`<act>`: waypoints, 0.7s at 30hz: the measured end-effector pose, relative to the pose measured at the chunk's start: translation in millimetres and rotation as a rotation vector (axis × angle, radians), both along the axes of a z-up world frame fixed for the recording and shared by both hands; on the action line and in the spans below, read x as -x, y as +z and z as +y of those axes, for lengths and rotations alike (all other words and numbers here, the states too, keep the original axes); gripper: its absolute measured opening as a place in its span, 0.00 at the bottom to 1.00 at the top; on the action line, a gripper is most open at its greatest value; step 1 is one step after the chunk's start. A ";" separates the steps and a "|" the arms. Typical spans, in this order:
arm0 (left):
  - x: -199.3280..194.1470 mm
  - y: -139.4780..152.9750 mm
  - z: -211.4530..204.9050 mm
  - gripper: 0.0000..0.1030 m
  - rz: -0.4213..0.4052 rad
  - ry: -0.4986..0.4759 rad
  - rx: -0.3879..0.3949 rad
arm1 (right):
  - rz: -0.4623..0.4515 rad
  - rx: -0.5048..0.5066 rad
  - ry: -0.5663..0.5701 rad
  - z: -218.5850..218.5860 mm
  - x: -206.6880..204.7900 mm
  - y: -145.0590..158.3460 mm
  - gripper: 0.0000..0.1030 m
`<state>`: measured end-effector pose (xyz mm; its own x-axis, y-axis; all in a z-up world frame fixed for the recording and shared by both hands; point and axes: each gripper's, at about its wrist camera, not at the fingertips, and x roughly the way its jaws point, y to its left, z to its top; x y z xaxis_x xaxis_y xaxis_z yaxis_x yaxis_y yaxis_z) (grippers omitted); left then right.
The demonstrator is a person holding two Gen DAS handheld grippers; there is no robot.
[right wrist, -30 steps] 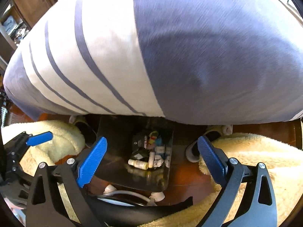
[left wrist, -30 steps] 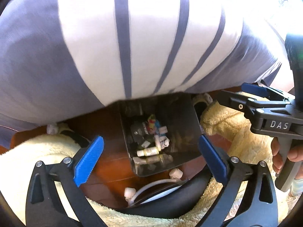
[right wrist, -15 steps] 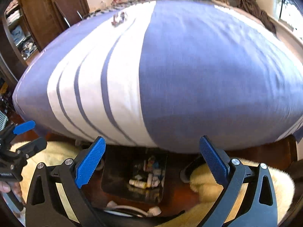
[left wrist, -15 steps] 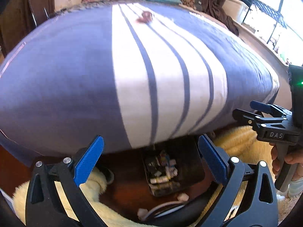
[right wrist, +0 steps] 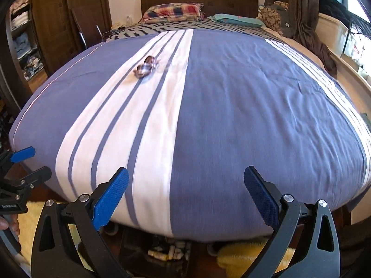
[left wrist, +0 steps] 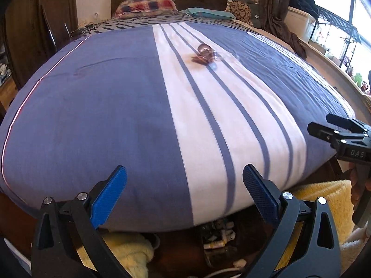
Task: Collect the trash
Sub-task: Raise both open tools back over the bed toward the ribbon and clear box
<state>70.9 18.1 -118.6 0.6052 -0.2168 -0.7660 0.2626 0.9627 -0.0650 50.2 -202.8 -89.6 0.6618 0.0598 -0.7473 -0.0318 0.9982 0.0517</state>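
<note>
Crumpled brownish wrappers (left wrist: 205, 55) (blurred, so their make is unclear) are lying on the white stripe of the blue bedspread (left wrist: 92, 115), well apart from both tools. Left hand-held gripper (left wrist: 184, 195) and right hand-held gripper (right wrist: 185, 195) are hovering at the bed's foot, jaws spread and gripping nothing, above a dark bin of small trash (left wrist: 218, 238) on the floor

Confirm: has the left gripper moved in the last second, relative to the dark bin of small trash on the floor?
Yes. The left gripper has tilted up and away: the dark trash bin dropped to the frame's bottom edge.
</note>
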 end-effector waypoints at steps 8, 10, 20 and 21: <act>-46.5 -10.1 -5.6 0.92 0.028 0.005 -0.015 | 0.015 -0.006 -0.005 1.0 -53.4 -0.8 0.97; -62.0 -12.5 -8.6 0.92 0.035 0.007 -0.020 | 0.019 -0.008 -0.013 -0.6 -71.2 -2.3 0.96; -122.8 -14.2 -32.6 0.92 0.037 -0.024 -0.033 | 0.073 -0.004 -0.001 4.0 -173.6 -19.2 0.84; -128.7 -14.6 -35.2 0.92 0.038 -0.027 -0.032 | 0.077 0.011 0.002 5.9 -181.3 -20.4 0.84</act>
